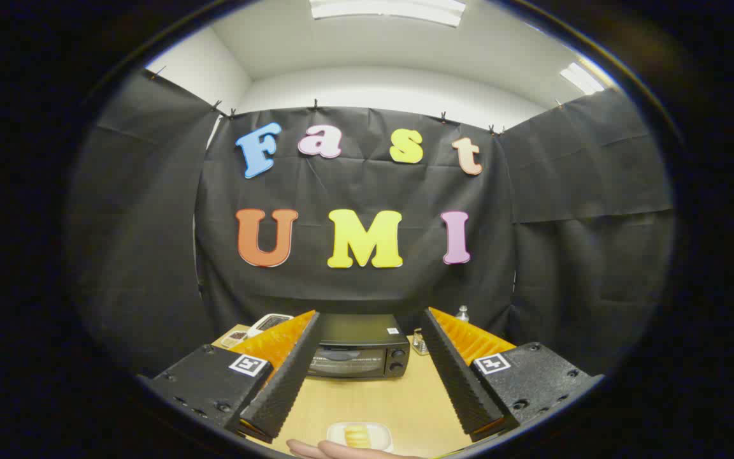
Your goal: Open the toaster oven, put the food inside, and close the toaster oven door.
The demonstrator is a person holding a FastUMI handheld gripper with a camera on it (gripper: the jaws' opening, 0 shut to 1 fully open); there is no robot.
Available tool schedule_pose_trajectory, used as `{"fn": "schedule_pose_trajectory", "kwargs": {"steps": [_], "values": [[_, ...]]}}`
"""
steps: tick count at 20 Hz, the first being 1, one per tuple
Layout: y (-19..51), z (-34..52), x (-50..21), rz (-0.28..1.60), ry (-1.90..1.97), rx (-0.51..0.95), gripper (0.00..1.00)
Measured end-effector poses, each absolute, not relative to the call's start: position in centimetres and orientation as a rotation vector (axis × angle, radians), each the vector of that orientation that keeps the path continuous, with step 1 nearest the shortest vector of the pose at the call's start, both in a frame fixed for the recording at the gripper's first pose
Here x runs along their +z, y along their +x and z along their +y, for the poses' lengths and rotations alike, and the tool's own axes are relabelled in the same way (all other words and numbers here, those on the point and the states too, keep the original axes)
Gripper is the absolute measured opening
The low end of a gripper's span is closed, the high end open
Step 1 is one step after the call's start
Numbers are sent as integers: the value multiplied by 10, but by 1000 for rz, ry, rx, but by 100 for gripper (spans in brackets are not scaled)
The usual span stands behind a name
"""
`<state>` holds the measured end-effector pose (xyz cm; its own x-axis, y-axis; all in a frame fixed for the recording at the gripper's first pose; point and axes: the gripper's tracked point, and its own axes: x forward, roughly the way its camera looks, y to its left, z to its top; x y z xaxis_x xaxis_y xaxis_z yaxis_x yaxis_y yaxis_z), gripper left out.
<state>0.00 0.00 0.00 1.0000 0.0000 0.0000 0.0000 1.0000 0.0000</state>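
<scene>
My gripper (367, 382) is wide open on nothing, oven (357, 349) shut just beyond my fingertips, food (357, 436) on a plate (381, 431) near me by a hand (335, 451); looks soft and crumbly, so I'd pinch its sides gently.

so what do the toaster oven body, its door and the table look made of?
Toaster oven: black painted metal by the look, smooth with a faint sheen. Door: dark glass, slightly reflective. Table: light wood or laminate, matte; grain too faint to tell. Gripper open, fingers empty.
</scene>
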Motion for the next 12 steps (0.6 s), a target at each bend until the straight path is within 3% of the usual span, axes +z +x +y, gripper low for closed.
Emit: {"fn": "schedule_pose_trajectory", "kwargs": {"steps": [12], "values": [[24,5,-30,88,-1,1,100]]}}
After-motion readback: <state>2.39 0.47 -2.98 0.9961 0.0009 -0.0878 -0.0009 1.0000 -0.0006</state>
